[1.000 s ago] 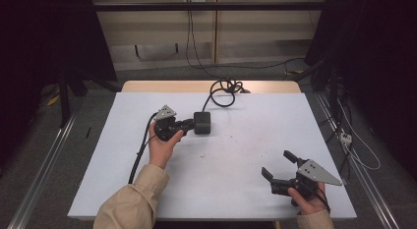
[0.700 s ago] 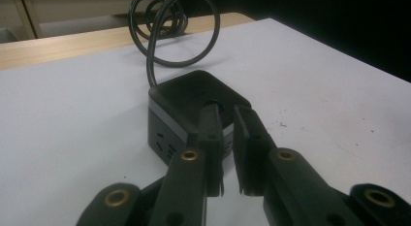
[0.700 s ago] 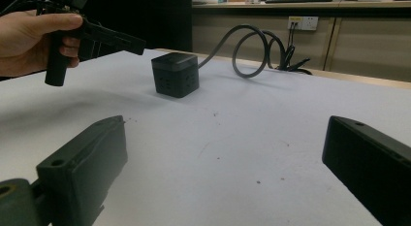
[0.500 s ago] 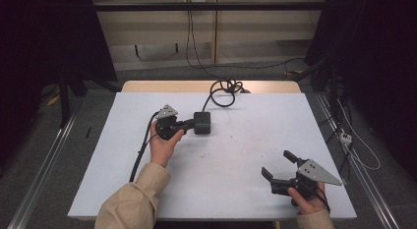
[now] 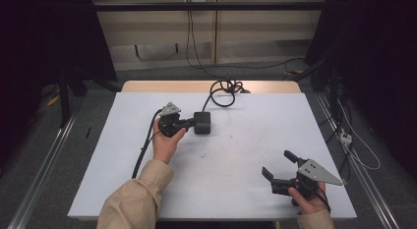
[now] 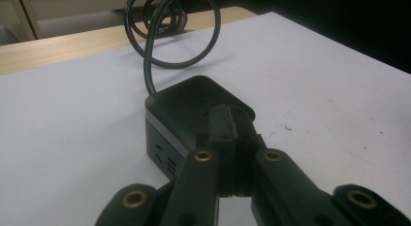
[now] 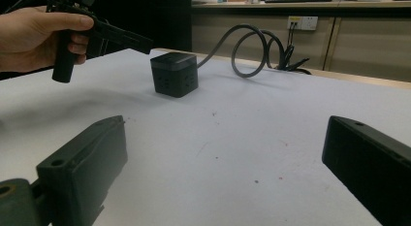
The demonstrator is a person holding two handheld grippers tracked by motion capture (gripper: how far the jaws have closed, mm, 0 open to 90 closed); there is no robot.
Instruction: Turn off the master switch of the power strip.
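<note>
The left gripper sits at the black socket cube on the white table, its jaws having just been closing and now pressed flat together with nothing between them, tips over the cube's top face. The cube stands left of centre, toward the far edge (its thick cable coils off behind it). Near the front right corner, the right gripper hovers with jaws spread wide, well apart from the cube.
</note>
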